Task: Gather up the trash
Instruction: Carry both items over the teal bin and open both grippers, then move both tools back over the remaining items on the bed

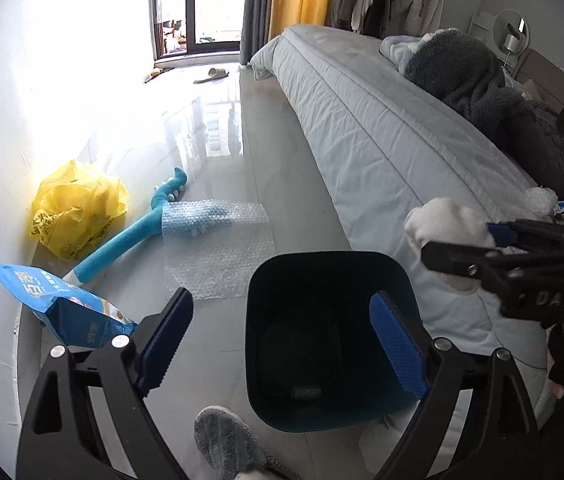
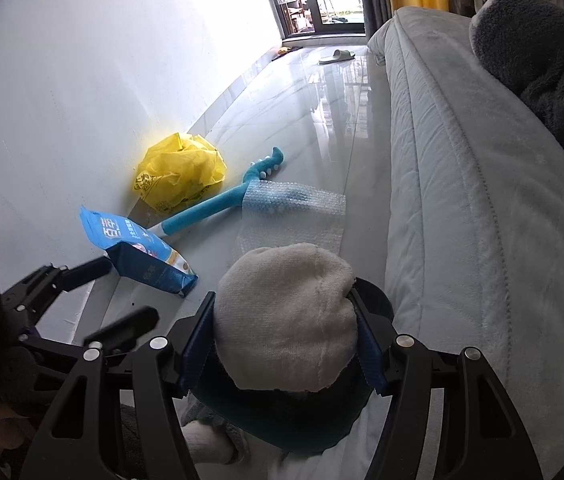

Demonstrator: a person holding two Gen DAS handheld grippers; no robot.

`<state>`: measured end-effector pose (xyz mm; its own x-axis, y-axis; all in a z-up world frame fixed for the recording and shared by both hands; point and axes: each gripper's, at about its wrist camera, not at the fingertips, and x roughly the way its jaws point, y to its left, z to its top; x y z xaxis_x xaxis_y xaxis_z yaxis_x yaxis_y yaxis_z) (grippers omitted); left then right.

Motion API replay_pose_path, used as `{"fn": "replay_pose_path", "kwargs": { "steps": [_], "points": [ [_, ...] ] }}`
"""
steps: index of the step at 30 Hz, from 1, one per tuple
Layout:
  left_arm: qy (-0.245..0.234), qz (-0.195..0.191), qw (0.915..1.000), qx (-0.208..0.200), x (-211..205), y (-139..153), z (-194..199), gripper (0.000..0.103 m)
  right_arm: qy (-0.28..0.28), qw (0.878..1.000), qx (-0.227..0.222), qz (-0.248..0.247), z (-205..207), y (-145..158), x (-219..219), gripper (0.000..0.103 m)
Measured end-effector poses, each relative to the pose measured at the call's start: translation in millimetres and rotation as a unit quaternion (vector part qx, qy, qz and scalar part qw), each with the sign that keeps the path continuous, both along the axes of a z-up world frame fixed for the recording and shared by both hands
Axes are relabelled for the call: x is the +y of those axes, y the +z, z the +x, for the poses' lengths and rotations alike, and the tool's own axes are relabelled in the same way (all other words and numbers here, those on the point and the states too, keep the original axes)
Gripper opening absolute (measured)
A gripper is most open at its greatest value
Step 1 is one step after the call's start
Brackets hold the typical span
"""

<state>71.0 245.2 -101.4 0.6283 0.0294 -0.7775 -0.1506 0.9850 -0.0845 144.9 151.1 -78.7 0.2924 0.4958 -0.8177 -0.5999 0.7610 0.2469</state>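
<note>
A dark teal waste bin stands on the floor against the bed, with something dark at its bottom. My left gripper hangs open just above its near rim, nothing between the blue pads. My right gripper is shut on a white fluffy wad and holds it over the bin. The left wrist view shows that wad at the right, above the bin's far corner. Loose on the floor lie a yellow plastic bag, a blue packet and a bubble wrap sheet.
A long blue plush toy lies partly under the bubble wrap. The bed runs along the right, with a dark fleece heap and more wrapping on it. A grey slippered foot stands by the bin. A white wall bounds the left.
</note>
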Motion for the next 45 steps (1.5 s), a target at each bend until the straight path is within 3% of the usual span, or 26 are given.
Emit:
{"fn": "replay_pose_path", "kwargs": {
  "steps": [7, 14, 16, 18, 21, 30, 37, 45],
  "points": [
    [0.009, 0.021, 0.9978, -0.063, 8.2, 29.0, -17.3, 0.092, 0.015, 0.999, 0.013, -0.039, 3.4, -30.9, 26.1, 0.064],
    [0.025, 0.014, 0.9927, -0.117, 18.8, 51.9, -30.3, 0.092, 0.024, 0.997, 0.026, -0.074, 4.9, -58.5, 38.8, 0.064],
    [0.031, 0.009, 0.9904, -0.134, 21.3, 60.3, -33.6, 0.092, 0.019, 0.996, 0.031, -0.08, 6.5, -64.5, 38.3, 0.067],
    [0.031, 0.007, 0.9884, -0.149, 22.0, 68.3, -36.1, 0.092, 0.012, 0.996, 0.036, -0.078, 8.1, -68.9, 36.7, 0.076],
    [0.032, 0.032, 0.9851, -0.166, 18.8, 78.3, -40.2, 0.093, 0.003, 0.996, 0.034, -0.079, 8.6, -69.8, 35.5, 0.084],
    [0.03, 0.045, 0.9804, -0.19, 12.8, 92.9, -45.0, 0.096, 0.006, 0.997, 0.008, -0.072, 3.0, -49.7, 30.1, 0.085],
    [0.026, 0.046, 0.9772, -0.205, 2.8, 106.4, -45.3, 0.097, 0.021, 0.998, -0.04, -0.049, -10.8, -12.1, 17.8, 0.086],
    [0.026, 0.021, 0.9755, -0.217, -8.2, 116.2, -41.9, 0.097, 0.022, 0.996, -0.085, -0.025, -18.1, 25.9, -11.6, 0.087]
  ]
}}
